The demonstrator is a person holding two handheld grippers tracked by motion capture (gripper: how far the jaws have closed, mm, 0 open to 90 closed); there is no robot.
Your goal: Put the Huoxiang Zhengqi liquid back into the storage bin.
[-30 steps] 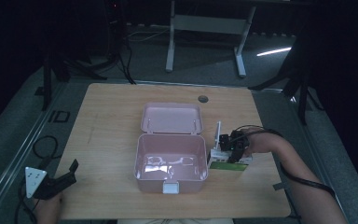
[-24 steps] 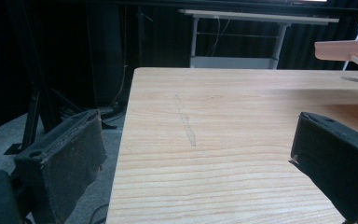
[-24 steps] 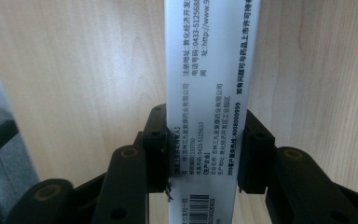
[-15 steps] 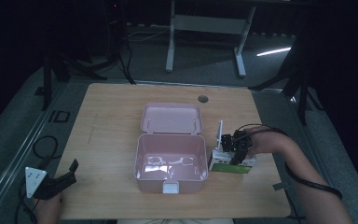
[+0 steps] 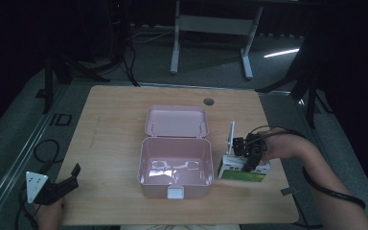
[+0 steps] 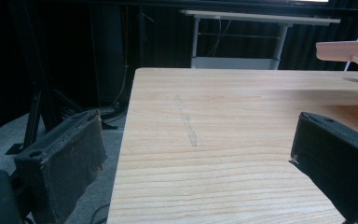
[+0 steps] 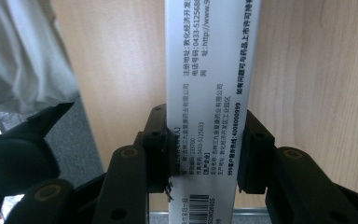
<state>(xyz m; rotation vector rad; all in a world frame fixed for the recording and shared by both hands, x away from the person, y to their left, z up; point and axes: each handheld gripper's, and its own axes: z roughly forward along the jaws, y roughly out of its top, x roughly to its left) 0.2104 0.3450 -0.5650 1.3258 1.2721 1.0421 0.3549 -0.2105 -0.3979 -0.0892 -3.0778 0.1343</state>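
Two tongs: one in each hand, at opposite ends of the table (image 5: pixel 115 115).
Right tongs (image 5: pixel 250 154): clenched on a white and green medicine carton (image 5: pixel 242 168), pads pressing its two long sides.
Medicine carton: just right of the pink box (image 5: pixel 172 170), beside its right wall; whether it touches the table I cannot tell.
Pink box: lid (image 5: pixel 176 120) thrown back.
Left tongs (image 5: pixel 62 184): released, nothing between the jaws, at the table's near left corner.
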